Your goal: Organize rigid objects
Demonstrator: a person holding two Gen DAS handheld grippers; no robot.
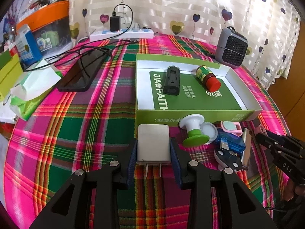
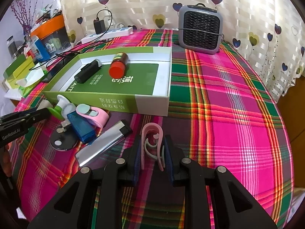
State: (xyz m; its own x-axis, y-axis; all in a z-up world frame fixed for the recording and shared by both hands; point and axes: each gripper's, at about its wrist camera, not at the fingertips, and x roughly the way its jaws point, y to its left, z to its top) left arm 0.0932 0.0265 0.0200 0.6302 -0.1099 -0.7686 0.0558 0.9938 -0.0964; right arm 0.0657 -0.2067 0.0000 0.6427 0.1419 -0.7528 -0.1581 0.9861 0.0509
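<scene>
My left gripper (image 1: 153, 148) is shut on a white plug charger (image 1: 153, 145), prongs toward the camera, just in front of the green box (image 1: 190, 115). My right gripper (image 2: 152, 148) is shut on a pink hair clip (image 2: 152, 143), above the cloth right of the loose pile. Inside the box lie a black battery (image 1: 172, 80) and a red-capped bottle (image 1: 208, 78). In front of the box lie a green-and-white stopper (image 1: 192, 129), a blue USB device (image 2: 81, 126), a pink clip tool (image 2: 93, 114), a silver lighter (image 2: 103, 143) and a black round disc (image 2: 63, 141).
A grey mini fan (image 2: 200, 31) stands at the back right. A black phone (image 1: 82, 72), cables, a white power strip (image 1: 122, 33), tissue packs (image 1: 32, 89) and boxes crowd the left side. The plaid tablecloth (image 2: 228, 105) spreads to the right.
</scene>
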